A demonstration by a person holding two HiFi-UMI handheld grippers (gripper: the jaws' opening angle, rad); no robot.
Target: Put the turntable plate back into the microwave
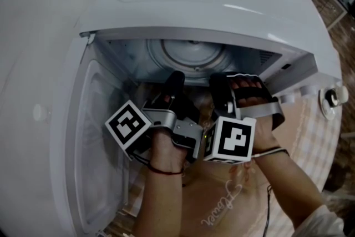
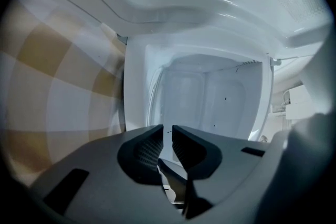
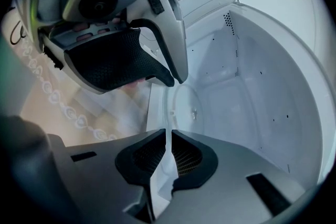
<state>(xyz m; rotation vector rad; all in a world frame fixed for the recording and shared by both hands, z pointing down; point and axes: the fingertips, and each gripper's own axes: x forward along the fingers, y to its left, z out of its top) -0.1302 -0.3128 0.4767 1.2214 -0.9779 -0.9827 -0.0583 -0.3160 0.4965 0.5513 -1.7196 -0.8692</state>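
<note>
The clear glass turntable plate (image 1: 191, 55) lies low inside the open white microwave (image 1: 222, 3). Its ringed disc (image 3: 184, 107) also shows in the right gripper view, running back to the jaws. My right gripper (image 1: 222, 86) reaches into the cavity and is shut on the plate's near rim, a thin pale edge between the pads (image 3: 167, 139). My left gripper (image 1: 175, 79) is in the cavity mouth just to its left. Its jaws (image 2: 167, 136) stand together with only a narrow slit and nothing seen between them. Its tips (image 3: 170, 77) sit close to the plate's rim.
The microwave door (image 1: 94, 136) hangs wide open at the left. A beige checked cloth (image 1: 222, 197) covers the surface under the oven's front edge. The cavity's walls and roof close in around both grippers. A white knob (image 1: 331, 98) sticks out at the right.
</note>
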